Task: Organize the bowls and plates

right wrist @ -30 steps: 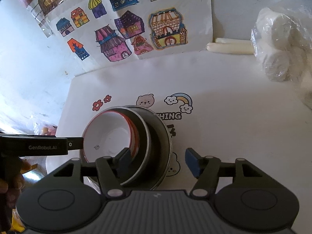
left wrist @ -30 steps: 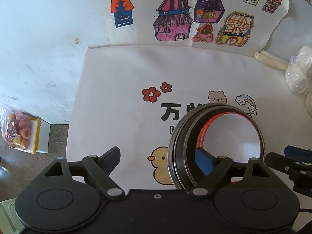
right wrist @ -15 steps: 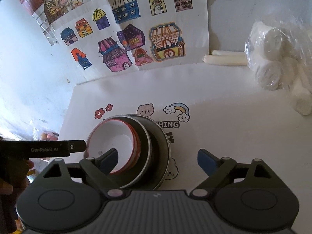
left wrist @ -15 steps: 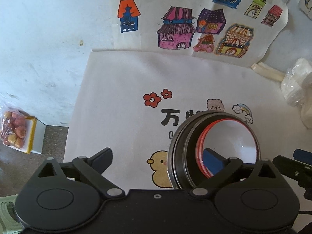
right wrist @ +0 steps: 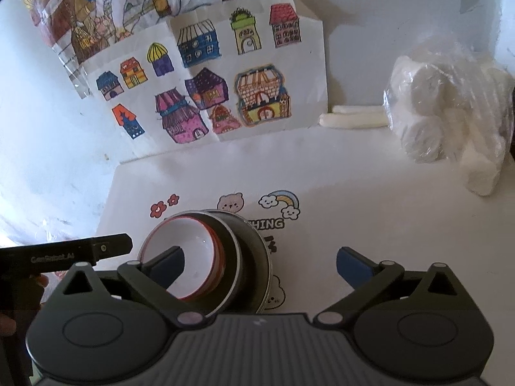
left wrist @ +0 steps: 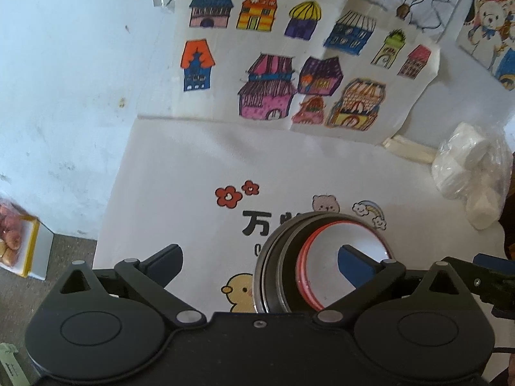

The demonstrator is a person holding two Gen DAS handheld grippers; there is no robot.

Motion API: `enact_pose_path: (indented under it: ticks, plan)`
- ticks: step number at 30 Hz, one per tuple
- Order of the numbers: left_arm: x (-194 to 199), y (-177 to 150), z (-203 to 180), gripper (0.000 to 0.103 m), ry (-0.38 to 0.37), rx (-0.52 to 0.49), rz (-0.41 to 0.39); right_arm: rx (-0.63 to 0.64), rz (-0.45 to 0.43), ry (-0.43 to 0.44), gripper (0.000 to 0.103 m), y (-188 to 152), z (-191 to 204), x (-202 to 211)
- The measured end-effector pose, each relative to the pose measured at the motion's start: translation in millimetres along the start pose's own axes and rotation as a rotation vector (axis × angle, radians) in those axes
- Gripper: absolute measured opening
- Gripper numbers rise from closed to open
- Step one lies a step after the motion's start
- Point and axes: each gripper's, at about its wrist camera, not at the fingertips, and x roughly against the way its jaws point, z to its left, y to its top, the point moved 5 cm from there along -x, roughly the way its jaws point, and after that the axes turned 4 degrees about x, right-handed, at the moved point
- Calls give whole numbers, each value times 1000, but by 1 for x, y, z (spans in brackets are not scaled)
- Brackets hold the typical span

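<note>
A white bowl with a red rim (left wrist: 346, 257) sat nested inside a grey metal bowl (left wrist: 289, 257), which in turn rested in a wider, shallow grey metal plate (right wrist: 257, 257), the three making one stack on the white cartoon-printed surface (left wrist: 193, 177), over the printed lettering and just beside the yellow duck print (left wrist: 236, 292). Nesting by size, widest at the bottom, looked like the sensible way to gather the dishes into one compact pile, so the task seemed largely done for these pieces. The left gripper (left wrist: 259, 260) hung above the stack with its jaws spread wide and nothing between them, one blue pad over the white bowl's interior without clearly touching it. The right gripper (right wrist: 260, 262) was likewise spread and empty, its left finger over the white bowl and its right finger over bare surface. Both being open and above the pile suggested the stack had been let go. A clear plastic bag of white rolls (right wrist: 450, 119) lay well apart, near the wall.
</note>
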Motion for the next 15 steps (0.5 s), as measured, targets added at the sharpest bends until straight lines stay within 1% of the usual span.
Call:
enact_pose_path:
  ticks: [7,9,12,15]
  plan:
    - [22,-9,-5,102,-8,-1,-55,26,-67,25,103,-4,7,21]
    - [30,-13,-6,102,0,-11,-71,40,-86,32,103,-8,10,28]
    - [44,-23,-9,102,33,-37,-103,58,-109,46,103,-17,14,40]
    - [57,-36,-9,102,46,-30,-115,73,-116,60,103,-31,17,54]
